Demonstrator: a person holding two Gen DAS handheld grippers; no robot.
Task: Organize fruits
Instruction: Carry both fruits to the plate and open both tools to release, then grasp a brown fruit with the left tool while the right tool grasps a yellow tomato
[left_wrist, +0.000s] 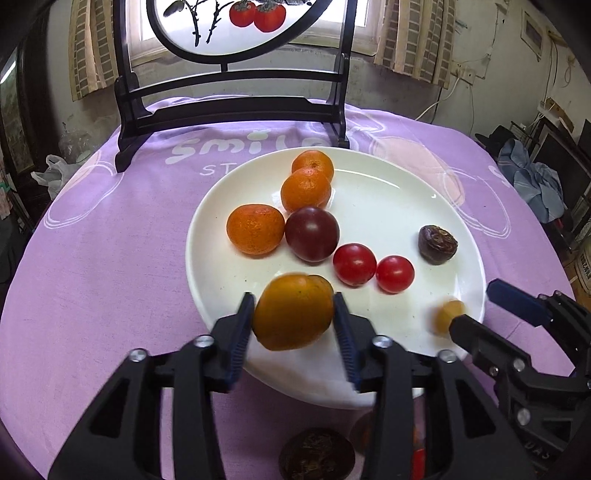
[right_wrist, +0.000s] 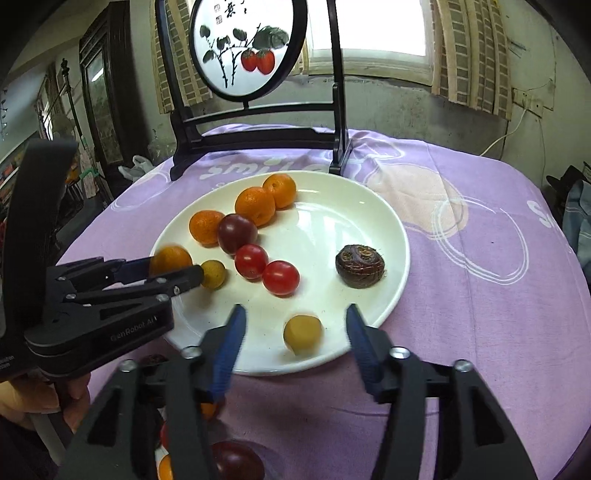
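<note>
A white plate (left_wrist: 388, 192) (right_wrist: 354, 206) on the purple cloth holds three mandarins (left_wrist: 255, 229), a dark plum (left_wrist: 312, 233), two red cherry tomatoes (left_wrist: 354, 264) and a brown wrinkled fruit (left_wrist: 437, 244) (right_wrist: 360, 265). My left gripper (left_wrist: 293, 314) (right_wrist: 177, 271) is shut on an orange fruit (left_wrist: 293, 312) (right_wrist: 170, 259) just above the plate's near left rim. My right gripper (right_wrist: 295, 325) (left_wrist: 476, 306) is open, with a small yellow fruit (right_wrist: 303, 334) (left_wrist: 448, 315) lying on the plate between its fingers. Another small yellow fruit (right_wrist: 213, 273) lies beside the left gripper's tip.
A dark wooden stand with a round painted screen (left_wrist: 236, 74) (right_wrist: 251, 48) stands behind the plate. More fruit lies on the cloth under the grippers: a brown wrinkled one (left_wrist: 316, 454), a dark plum (right_wrist: 236, 461) and small orange and red ones (right_wrist: 166, 465).
</note>
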